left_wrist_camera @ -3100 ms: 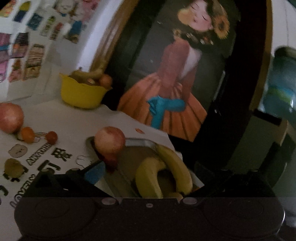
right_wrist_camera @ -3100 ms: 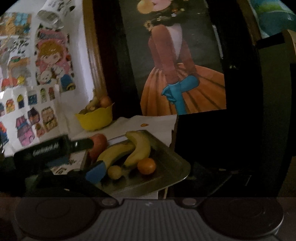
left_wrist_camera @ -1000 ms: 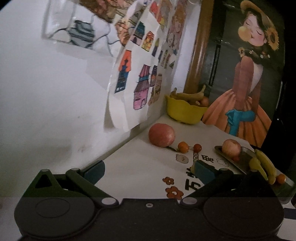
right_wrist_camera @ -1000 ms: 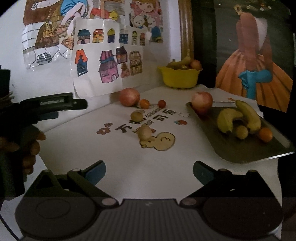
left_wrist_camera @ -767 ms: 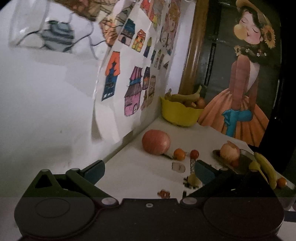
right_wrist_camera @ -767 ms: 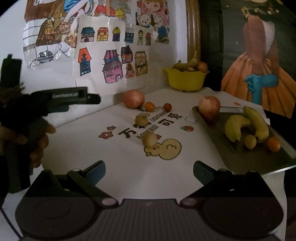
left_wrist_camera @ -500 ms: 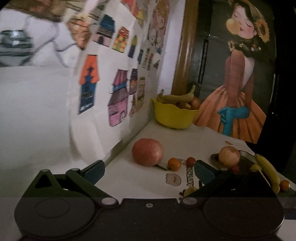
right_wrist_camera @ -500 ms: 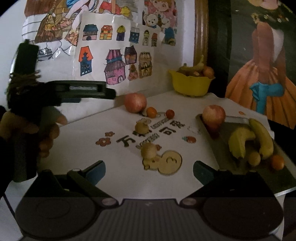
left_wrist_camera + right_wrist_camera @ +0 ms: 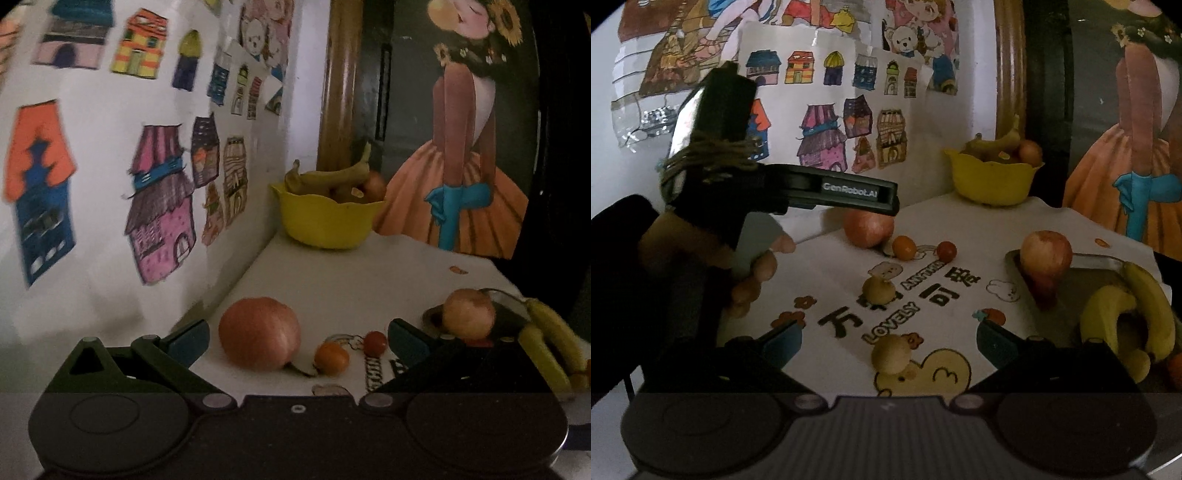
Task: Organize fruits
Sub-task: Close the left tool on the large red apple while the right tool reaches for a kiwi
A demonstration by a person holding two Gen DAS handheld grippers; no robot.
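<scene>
A large peach-coloured apple (image 9: 259,344) lies on the white table just ahead of my open left gripper (image 9: 297,338), nearer its left finger. Beside the apple sit a small orange fruit (image 9: 331,359) and a red cherry tomato (image 9: 375,342). My right gripper (image 9: 888,341) is open and empty, with a small brown fruit (image 9: 891,354) on the table between its fingers and another brown fruit (image 9: 878,289) farther off. A metal tray (image 9: 1071,291) at the right holds a red apple (image 9: 1046,256), two bananas (image 9: 1128,314) and small fruits.
A yellow bowl (image 9: 327,219) with bananas and a round fruit stands in the back corner by a wooden frame. Paper drawings cover the wall on the left. A hand (image 9: 753,273) holds the left gripper's body at the left of the right wrist view. A painted poster stands behind the table.
My left gripper has left the tray, swung toward the wall and come in close to the large apple. My right gripper has drawn back and now hovers low over the brown fruit.
</scene>
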